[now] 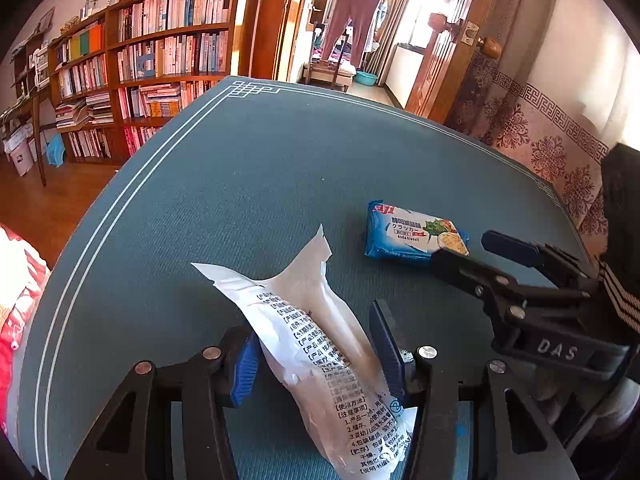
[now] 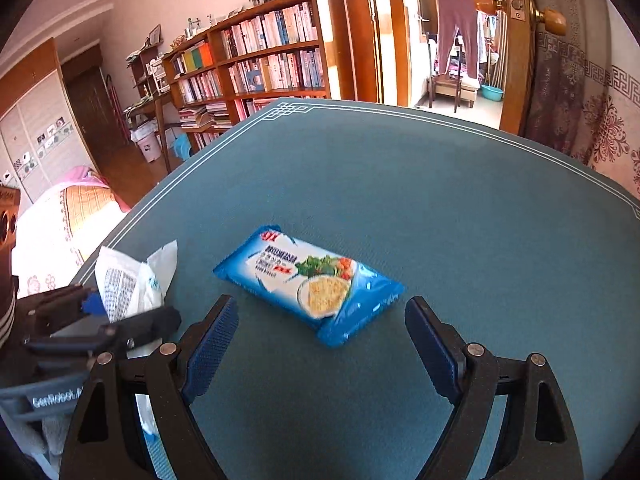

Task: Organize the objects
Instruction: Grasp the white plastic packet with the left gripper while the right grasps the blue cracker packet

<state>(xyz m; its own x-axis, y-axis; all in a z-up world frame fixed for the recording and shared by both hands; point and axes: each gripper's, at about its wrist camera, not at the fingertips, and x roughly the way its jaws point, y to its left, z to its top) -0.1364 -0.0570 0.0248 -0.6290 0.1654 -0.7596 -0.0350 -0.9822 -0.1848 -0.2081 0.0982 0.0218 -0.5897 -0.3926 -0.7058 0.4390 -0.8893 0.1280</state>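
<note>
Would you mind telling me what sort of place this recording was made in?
Most likely a lived-in home, perhaps a study or living room: a tall bookshelf packed with books, trousers hanging to dry beyond the doorway, and a cloth-covered table.

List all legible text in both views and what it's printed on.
"DAS": moulded on the black right gripper body.
"GenRobot.A", cut off: on the black left gripper body.
"AJi" and "soda biscuit": on the blue plastic cracker packet; its other lines are too blurred.
White plastic pouch: dense black Chinese print, too small to quote reliably.
Book spines on the wooden bookshelf: unreadable.
</note>
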